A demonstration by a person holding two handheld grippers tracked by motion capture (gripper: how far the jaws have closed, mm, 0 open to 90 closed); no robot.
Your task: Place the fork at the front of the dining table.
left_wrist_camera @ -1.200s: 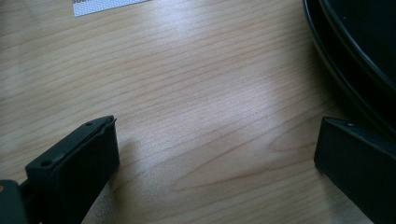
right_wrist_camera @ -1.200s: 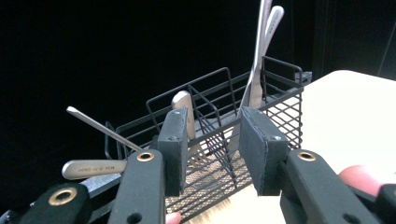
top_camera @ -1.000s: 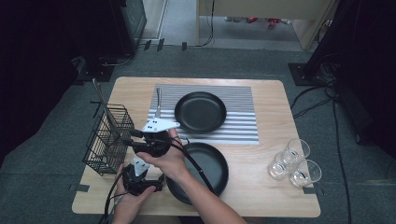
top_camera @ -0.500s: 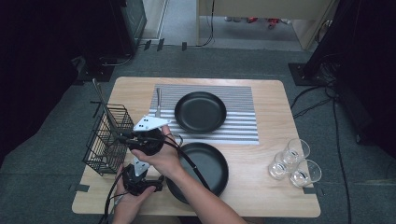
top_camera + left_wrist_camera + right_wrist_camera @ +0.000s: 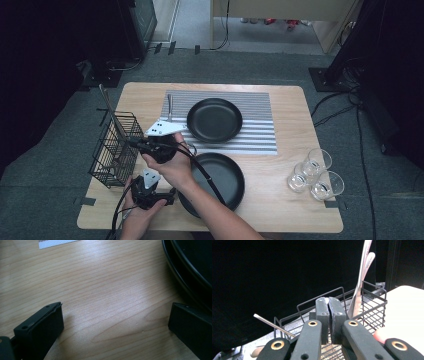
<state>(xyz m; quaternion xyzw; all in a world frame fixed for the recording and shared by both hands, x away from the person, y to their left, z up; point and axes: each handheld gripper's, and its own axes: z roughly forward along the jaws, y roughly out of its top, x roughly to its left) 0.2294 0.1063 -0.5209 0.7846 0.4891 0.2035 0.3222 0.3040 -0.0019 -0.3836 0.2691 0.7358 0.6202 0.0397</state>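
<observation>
My right gripper points at the top rim of the black wire basket on the table's left side. Its jaws have just been closing and now press flat together, with nothing that I can make out between them. Pale utensil handles stand up in the basket's far corner, and a thin metal rod sticks out to the left. My left gripper rests open low over the bare wood, beside the rim of the near black pan.
A second black pan and a metal utensil lie on the striped mat. Three clear glasses stand at the right front. The person's right forearm crosses over the near pan. The table's front edge is close behind my left gripper.
The right gripper has shifted slightly left toward the basket and its jaws have come together. The left gripper has stayed where it was.
</observation>
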